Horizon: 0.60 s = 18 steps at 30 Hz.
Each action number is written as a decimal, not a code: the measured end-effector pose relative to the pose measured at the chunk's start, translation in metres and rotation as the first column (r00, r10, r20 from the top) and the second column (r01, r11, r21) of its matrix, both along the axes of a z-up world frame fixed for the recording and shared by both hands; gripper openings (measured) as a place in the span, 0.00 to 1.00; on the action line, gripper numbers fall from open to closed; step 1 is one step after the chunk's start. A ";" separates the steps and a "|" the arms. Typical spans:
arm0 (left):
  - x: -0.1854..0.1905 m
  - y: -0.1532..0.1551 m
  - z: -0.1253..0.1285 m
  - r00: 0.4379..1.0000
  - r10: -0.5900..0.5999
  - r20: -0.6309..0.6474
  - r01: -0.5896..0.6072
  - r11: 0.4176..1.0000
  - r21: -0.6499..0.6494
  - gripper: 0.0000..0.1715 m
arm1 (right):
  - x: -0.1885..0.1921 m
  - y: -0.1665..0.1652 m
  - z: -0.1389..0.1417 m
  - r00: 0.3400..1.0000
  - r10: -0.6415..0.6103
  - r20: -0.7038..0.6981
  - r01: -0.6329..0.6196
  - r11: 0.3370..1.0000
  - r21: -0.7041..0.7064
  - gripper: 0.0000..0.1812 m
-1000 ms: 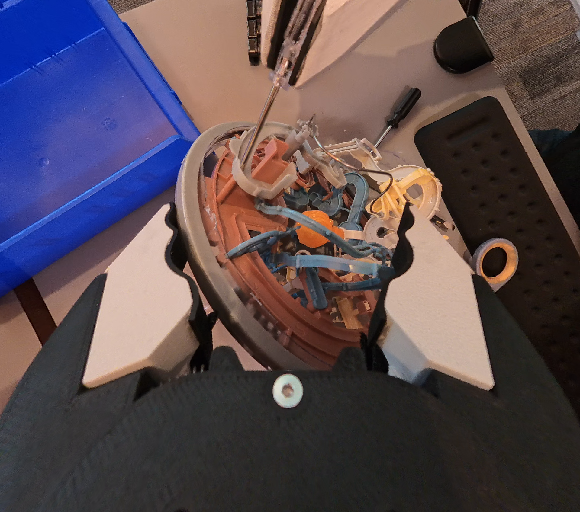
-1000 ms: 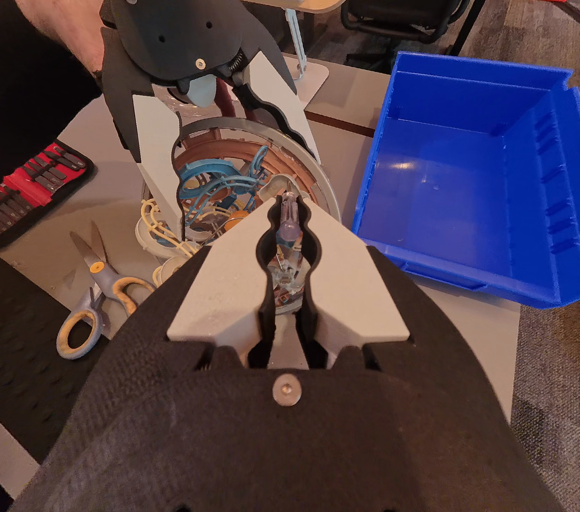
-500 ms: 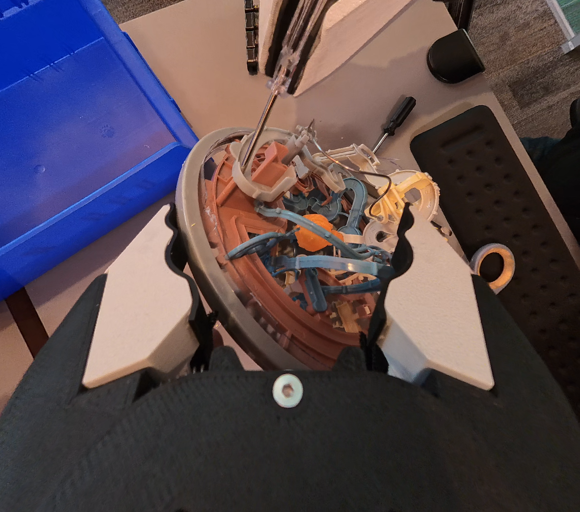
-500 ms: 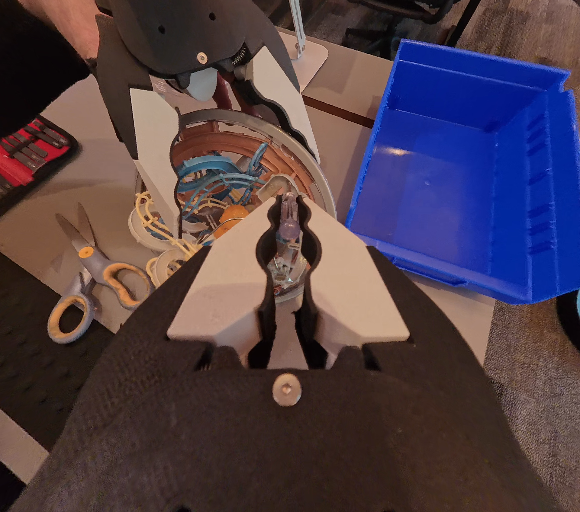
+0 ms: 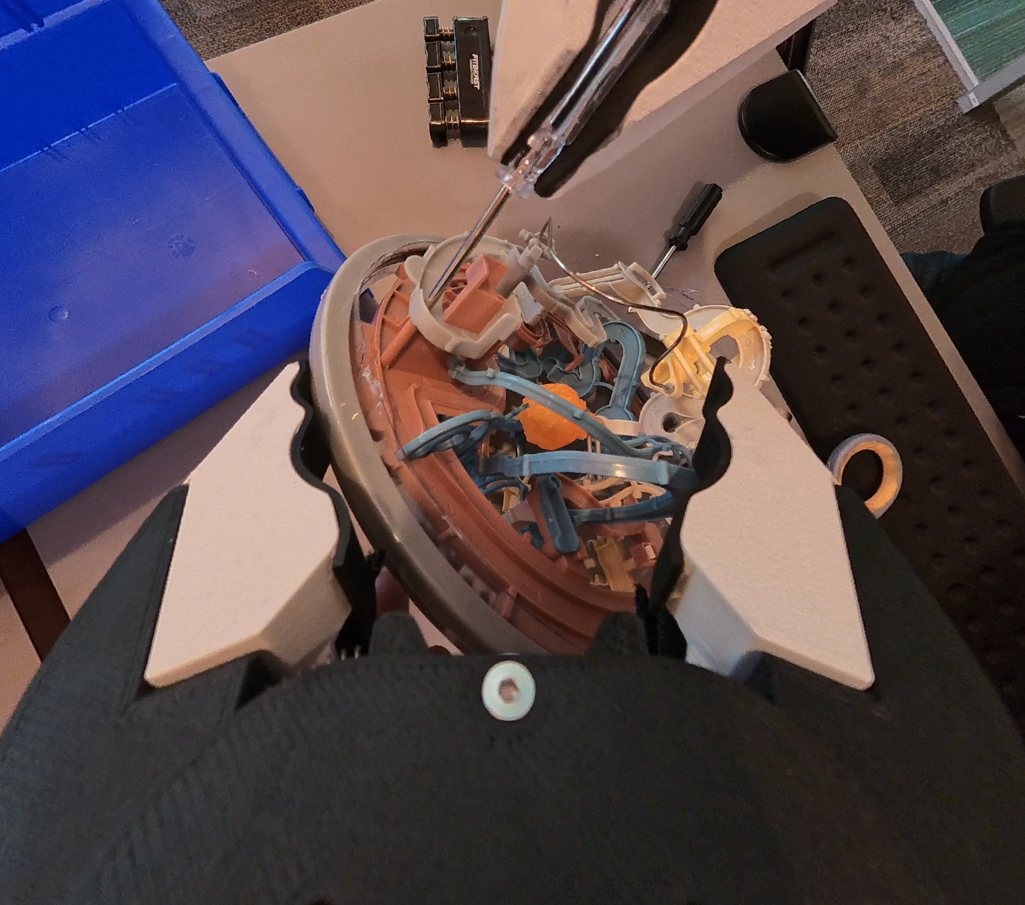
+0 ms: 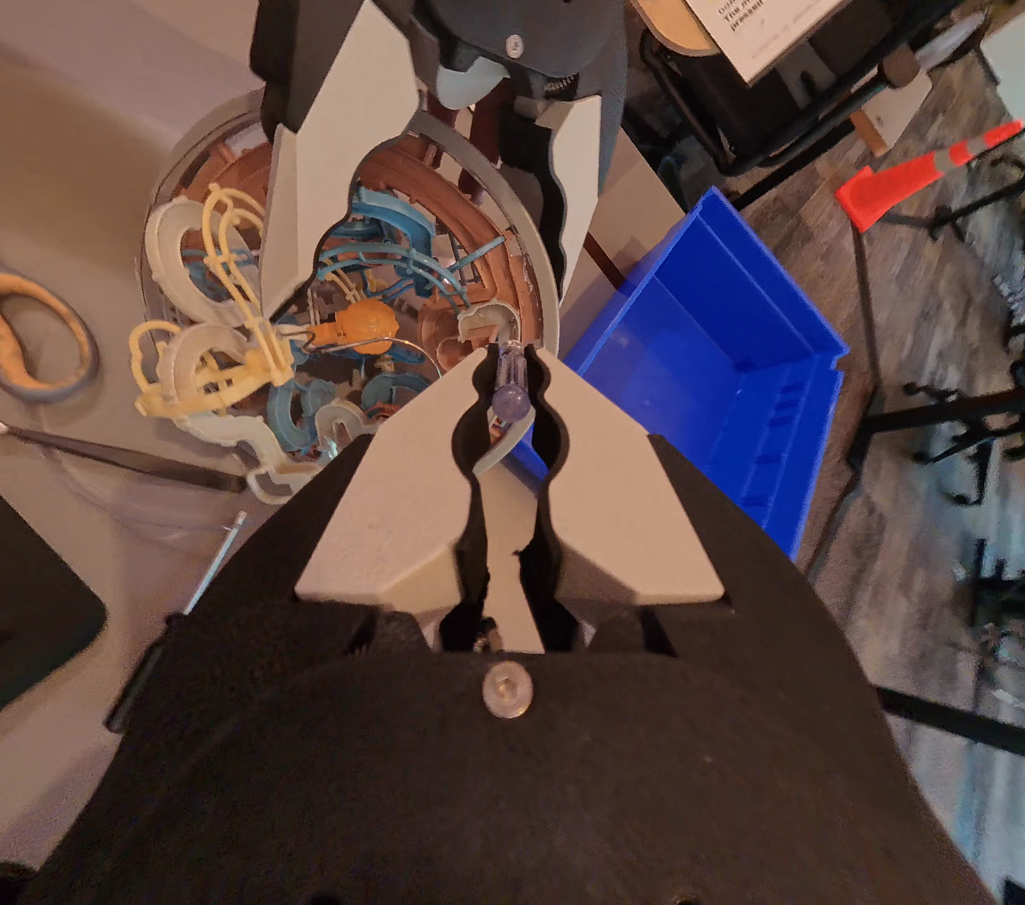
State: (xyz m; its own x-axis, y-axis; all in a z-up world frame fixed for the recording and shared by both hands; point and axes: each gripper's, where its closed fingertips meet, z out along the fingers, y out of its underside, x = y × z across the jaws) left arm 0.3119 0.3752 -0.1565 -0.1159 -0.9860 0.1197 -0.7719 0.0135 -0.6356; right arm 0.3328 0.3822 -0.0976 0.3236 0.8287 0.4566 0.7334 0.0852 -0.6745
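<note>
My left gripper [image 5: 510,368] is shut on a cut-open maze ball [image 5: 399,412] with a grey rim, brown, blue and cream tracks and an orange piece [image 5: 554,421]. It holds the ball tilted on the table. My right gripper [image 6: 510,357] is shut on a clear-handled screwdriver [image 6: 511,399]. In the left wrist view the right gripper [image 5: 527,169] comes in from the top, and the screwdriver [image 5: 582,69] has its tip inside a grey ring piece [image 5: 438,302] at the ball's upper edge. The right wrist view shows the left gripper [image 6: 416,302] astride the ball [image 6: 388,235].
A blue bin [image 5: 111,213] stands right beside the ball; it also shows in the right wrist view [image 6: 721,379]. Scissors [image 5: 865,468], a small black screwdriver [image 5: 688,218], a black spring block [image 5: 457,80] and a black perforated mat [image 5: 887,351] lie around. An orange cone [image 6: 915,180] is on the floor. Some 6 cm of space lies between my two pairs of fingers.
My right gripper has swung round and tilted, so the screwdriver handle has risen and leans more to the right. Its tip stays in the grey ring. The left gripper keeps its hold on the ball.
</note>
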 end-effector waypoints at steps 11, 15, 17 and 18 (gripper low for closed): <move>0.003 -0.003 0.000 1.000 -0.031 -0.004 0.031 1.000 0.003 0.77 | -0.001 -0.010 -0.001 0.734 0.172 0.657 -0.439 0.858 0.267 0.04; 0.006 -0.003 0.000 1.000 -0.021 -0.013 0.021 1.000 0.000 0.77 | 0.004 -0.013 0.010 0.880 0.126 0.459 -0.233 0.955 0.185 0.04; 0.007 -0.004 0.000 1.000 -0.022 -0.008 0.022 1.000 0.000 0.77 | 0.009 -0.010 0.016 0.957 0.053 0.286 -0.094 0.987 0.134 0.04; 0.007 -0.004 0.000 1.000 -0.021 -0.005 0.021 1.000 0.001 0.77 | 0.010 -0.012 0.013 0.980 0.023 0.199 -0.035 0.998 0.056 0.04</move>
State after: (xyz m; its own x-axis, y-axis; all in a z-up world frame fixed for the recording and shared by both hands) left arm 0.3187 0.3716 -0.1564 -0.1360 -0.9835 0.1194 -0.7746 0.0304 -0.6318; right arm 0.3428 0.3700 -0.0845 0.1982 0.8062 0.5575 0.8483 0.1438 -0.5096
